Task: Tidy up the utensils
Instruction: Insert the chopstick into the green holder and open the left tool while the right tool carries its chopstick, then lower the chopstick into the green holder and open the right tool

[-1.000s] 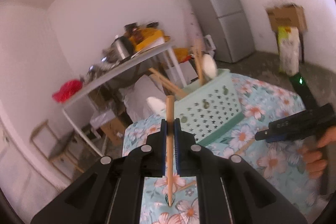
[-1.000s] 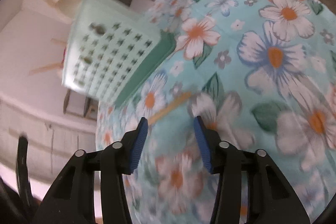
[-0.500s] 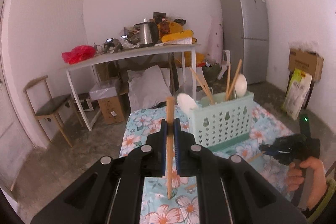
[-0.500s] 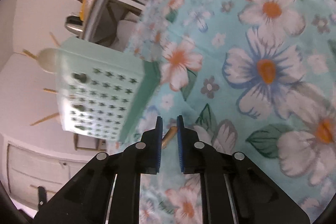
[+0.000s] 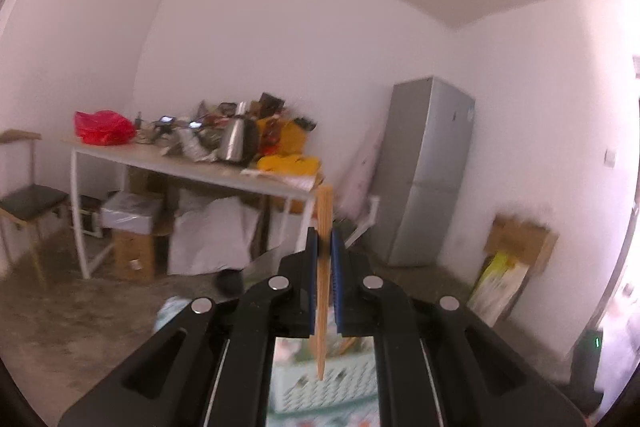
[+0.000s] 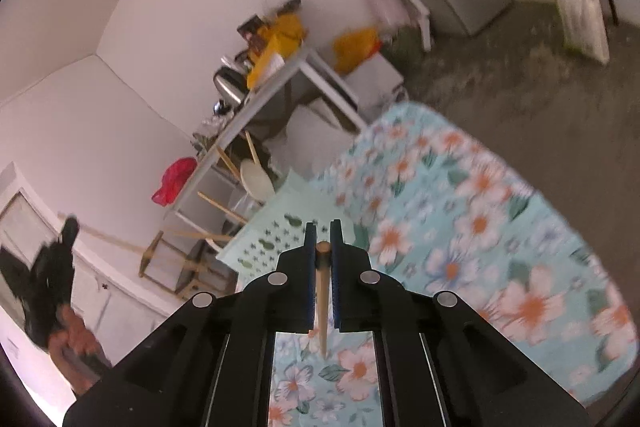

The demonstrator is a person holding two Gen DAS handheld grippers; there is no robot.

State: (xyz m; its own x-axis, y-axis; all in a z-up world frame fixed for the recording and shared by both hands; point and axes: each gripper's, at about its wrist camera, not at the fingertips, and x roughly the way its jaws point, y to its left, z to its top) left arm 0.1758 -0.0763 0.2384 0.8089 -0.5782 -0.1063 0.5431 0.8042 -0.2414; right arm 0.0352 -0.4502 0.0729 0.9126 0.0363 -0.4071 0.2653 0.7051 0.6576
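Wooden chopstick [image 5: 323, 267] clenched in the left tool [image 5: 324, 247], another chopstick [image 6: 322, 301] in the right tool [image 6: 322, 239], above the basket [image 6: 280, 231]. Light, stiff, slippery; grip mid-shaft.

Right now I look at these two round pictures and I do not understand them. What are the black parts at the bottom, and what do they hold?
A person holds a hand tool with two fingers in each hand, and a wide-angle camera on each tool looks along those fingers. One picture is from the left gripper, the other from the right gripper. Each is shut on one wooden chopstick. Below lies a flowered cloth with a green basket already holding sticks and a white spoon.
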